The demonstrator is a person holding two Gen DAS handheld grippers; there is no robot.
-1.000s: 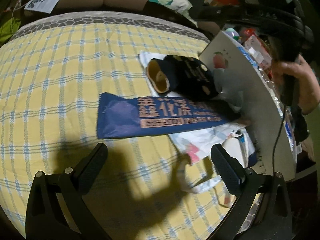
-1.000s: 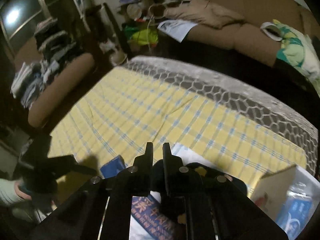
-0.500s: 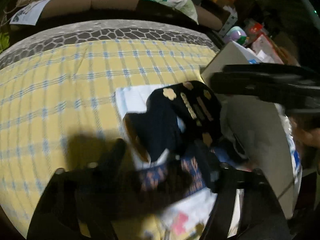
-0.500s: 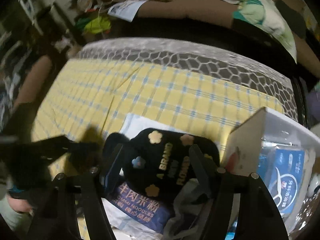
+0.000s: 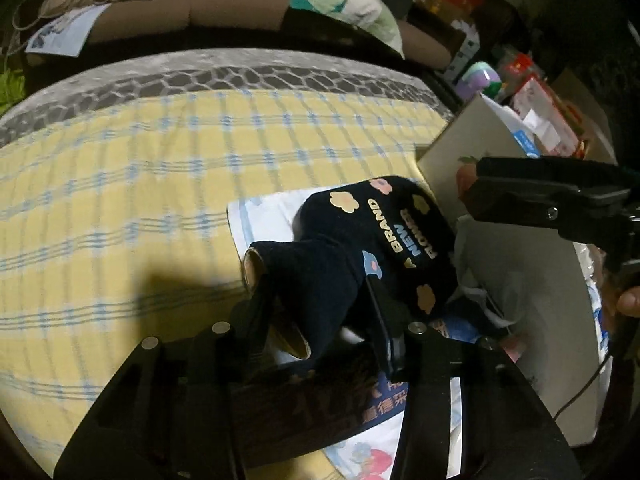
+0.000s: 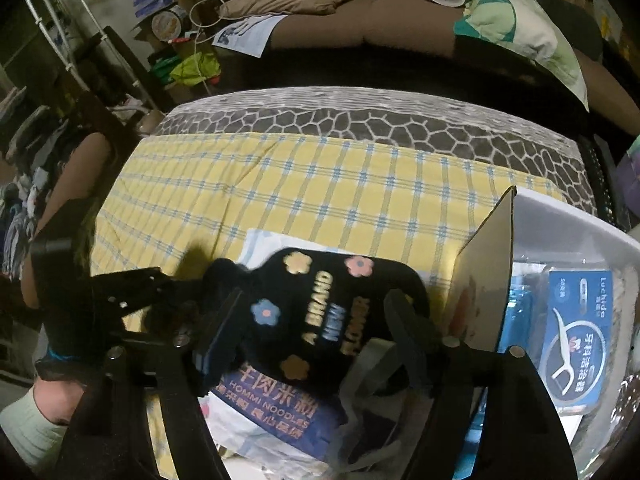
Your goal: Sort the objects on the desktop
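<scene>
On the yellow checked desk (image 5: 120, 184), beside a white bin (image 6: 568, 216), a dark slipper (image 5: 384, 240) printed with flowers and the words "A BRAND NEW FLOWER" lies on top of a small heap: a white sheet under it and a blue noodle packet (image 6: 276, 404) at its near edge. I judge the heap to be the unsorted pile, set close against the bin's cardboard wall so each item travels only a short way. Inside the bin, right of the slipper, a blue floss box (image 6: 576, 340) already lies flat, which suggests sorting is under way.

My left tool (image 5: 320, 308) reaches the slipper's heel end, the side farthest from the bin. Its jaws are closing, with the dark heel and tan sole edge between them; the left finger (image 5: 260, 312) sits at the sole edge and the right one against the fabric, but I cannot tell whether the pads press yet.

My right tool (image 6: 316, 328) hangs over the slipper's printed top, nearer the bin. Its jaws are opening and stand wide, straddling the toe end without gripping it. I read this as a handover of the slipper's weight to the left side, though that is only my judgement.

A sleeve and hand show behind each tool.
</scene>
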